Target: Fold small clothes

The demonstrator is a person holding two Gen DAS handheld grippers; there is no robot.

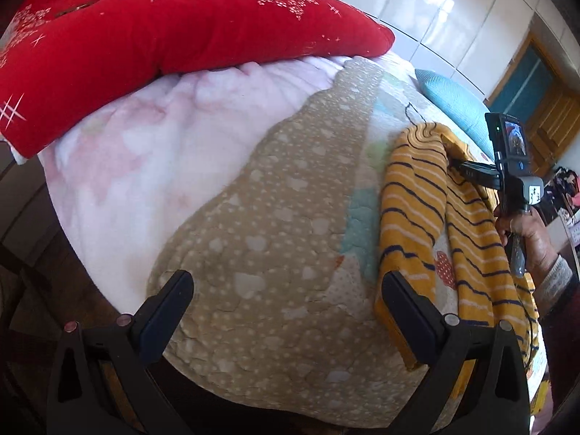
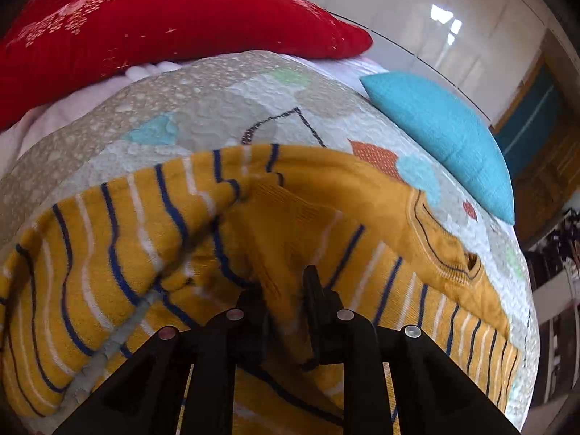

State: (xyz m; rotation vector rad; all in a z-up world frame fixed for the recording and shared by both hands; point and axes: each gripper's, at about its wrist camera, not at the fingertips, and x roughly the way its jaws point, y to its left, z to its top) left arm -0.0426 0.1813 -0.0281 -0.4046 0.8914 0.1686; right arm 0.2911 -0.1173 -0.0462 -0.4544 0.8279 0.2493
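We see no legible writing. Our right gripper (image 2: 286, 290) pinches the yellow striped sweater (image 2: 108, 246); the left gripper (image 1: 288, 290) gapes released, the sweater at its three o'clock.

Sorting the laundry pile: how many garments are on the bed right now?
1: a yellow striped sweater on the patterned quilt, near the bed's edge, its fabric pinched by the right tool. Others may lie out of view.

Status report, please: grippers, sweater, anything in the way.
Left gripper open, empty. Right gripper shut on striped sweater, pinching a fold. Blue pillow beside it, apart.
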